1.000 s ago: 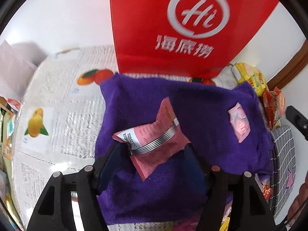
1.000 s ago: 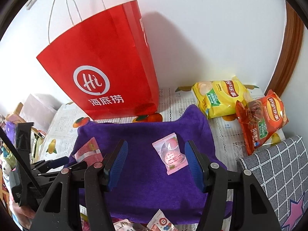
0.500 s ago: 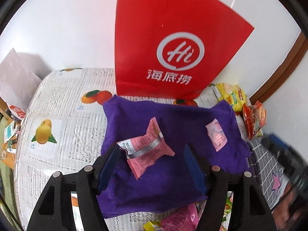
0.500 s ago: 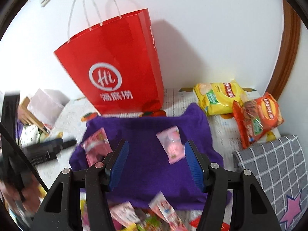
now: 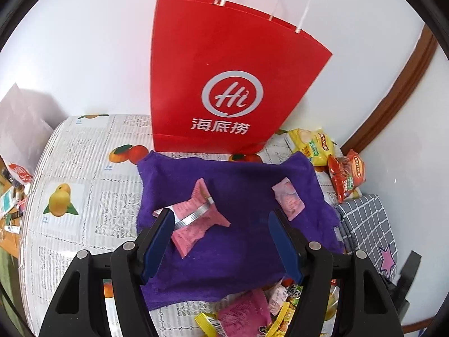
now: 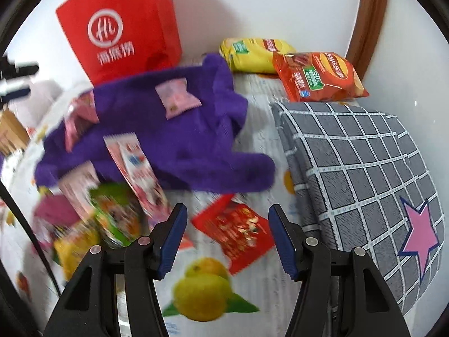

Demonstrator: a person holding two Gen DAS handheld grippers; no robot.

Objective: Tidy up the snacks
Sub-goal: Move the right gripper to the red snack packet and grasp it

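Now my left hand-held gripper (image 5: 221,238) hangs above the purple towel (image 5: 247,241) with its blue fingers spread wide and nothing between them. A second ago it sat low and close over the pink packet (image 5: 196,216) with the silvery band across it; since then it has drawn up and back, so the whole red paper bag (image 5: 224,84) and its handles have come into its view. The pink packet lies flat on the left part of the towel, just beside my left finger in the picture but not touched by it. A smaller pale pink sachet (image 5: 288,202) lies on the towel's right part, well apart from the first.

My right hand-held gripper (image 6: 226,236) is also wide open and empty. It has swung away from the sachet it faced a second ago and now points down at the near edge of the surface (image 6: 261,295), where a red snack packet (image 6: 235,233) lies between its fingers' line of reach, on the fruit-printed cover. To its left the loose pile of snacks (image 6: 112,213) is blurred by motion, so I cannot name the pieces in it. Two crisp bags, yellow (image 6: 255,54) and orange-red (image 6: 320,75), rest by the wall beyond a grey checked cushion (image 6: 359,168).

I judge that two packets are laid out on the towel and the red packet is the likely next pick, with most of the pile not yet sorted.
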